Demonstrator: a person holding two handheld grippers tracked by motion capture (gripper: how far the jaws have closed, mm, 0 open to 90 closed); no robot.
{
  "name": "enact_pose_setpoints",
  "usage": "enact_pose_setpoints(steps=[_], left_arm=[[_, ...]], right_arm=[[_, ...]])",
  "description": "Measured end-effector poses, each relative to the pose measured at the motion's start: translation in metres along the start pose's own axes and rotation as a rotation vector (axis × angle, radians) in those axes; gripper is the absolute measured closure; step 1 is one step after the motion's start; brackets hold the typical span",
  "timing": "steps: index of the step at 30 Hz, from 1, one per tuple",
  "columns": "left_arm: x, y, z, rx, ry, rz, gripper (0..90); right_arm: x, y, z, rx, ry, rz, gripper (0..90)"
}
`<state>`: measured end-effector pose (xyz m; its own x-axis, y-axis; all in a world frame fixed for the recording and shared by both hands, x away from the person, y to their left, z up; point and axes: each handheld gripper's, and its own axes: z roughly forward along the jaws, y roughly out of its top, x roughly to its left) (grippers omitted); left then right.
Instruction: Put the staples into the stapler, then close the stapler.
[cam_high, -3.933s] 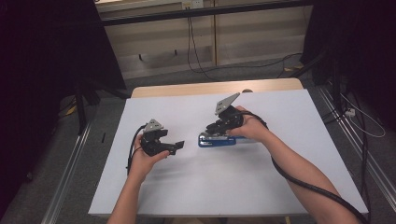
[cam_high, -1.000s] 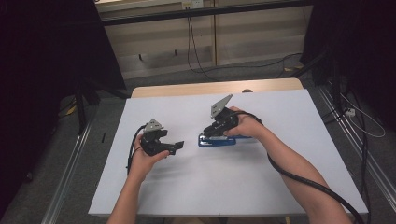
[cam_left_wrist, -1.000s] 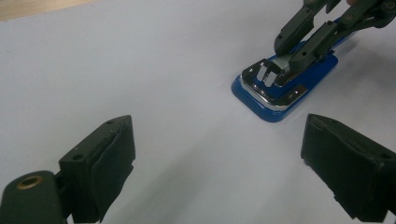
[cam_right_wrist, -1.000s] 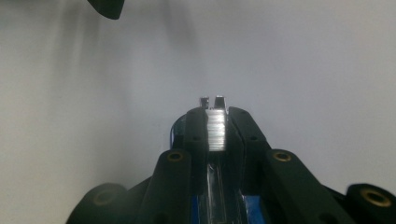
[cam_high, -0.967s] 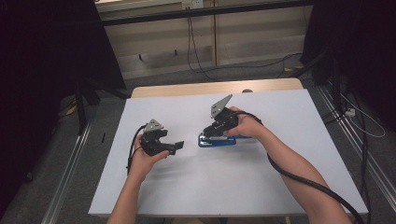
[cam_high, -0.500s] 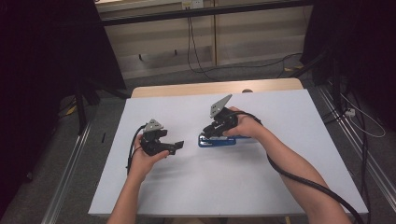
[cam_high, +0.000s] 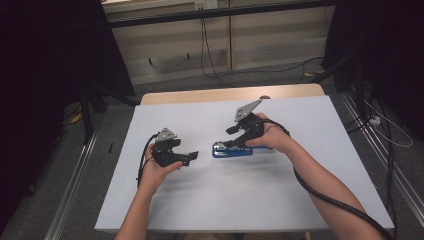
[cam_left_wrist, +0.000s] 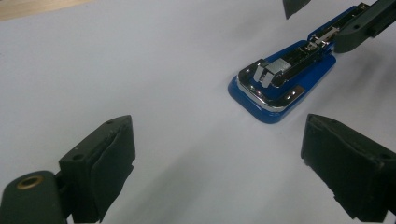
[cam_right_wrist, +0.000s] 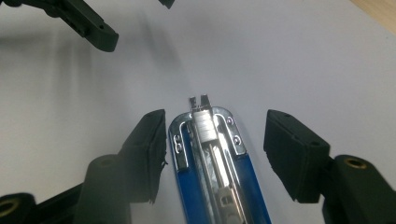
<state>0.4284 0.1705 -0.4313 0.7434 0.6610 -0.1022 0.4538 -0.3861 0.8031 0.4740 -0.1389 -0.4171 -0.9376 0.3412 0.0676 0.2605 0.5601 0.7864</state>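
L gripper (cam_high: 192, 156) idle near desk (cam_high: 210, 210) front, jaws spread, nothing between | blue stapler (cam_high: 232, 150) lay flat mid-desk | R gripper (cam_right_wrist: 212, 154) straddled it, jaws just opening, pads off | step: release; next likely: re-grip squarely

Blue stapler (cam_right_wrist: 219, 186) lengthwise between the right gripper's (cam_right_wrist: 215, 149) just-opened jaws.
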Motion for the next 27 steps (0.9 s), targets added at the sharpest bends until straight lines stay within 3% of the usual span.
enact_pose_setpoints(steps=[8,14,21,25,27], left_arm=[[-0.003,0.001,0.004,-0.002,-0.011,0.011,10.1],[-0.005,0.002,0.005,-0.007,-0.017,0.003,10.1],[-0.008,0.002,0.006,0.004,-0.024,0.009,10.1],[-0.009,0.002,0.006,0.012,-0.022,0.013,10.0],[-0.010,0.002,0.007,0.007,-0.028,0.010,10.1]], right_arm=[[0.007,-0.013,-0.022,0.012,-0.120,0.057,23.0],[0.014,-0.026,-0.035,0.008,-0.165,0.094,15.3],[0.019,-0.044,-0.052,0.001,-0.239,0.145,14.2],[0.024,-0.053,-0.061,0.019,-0.296,0.147,13.5],[0.026,-0.058,-0.066,0.002,-0.305,0.162,13.3]])
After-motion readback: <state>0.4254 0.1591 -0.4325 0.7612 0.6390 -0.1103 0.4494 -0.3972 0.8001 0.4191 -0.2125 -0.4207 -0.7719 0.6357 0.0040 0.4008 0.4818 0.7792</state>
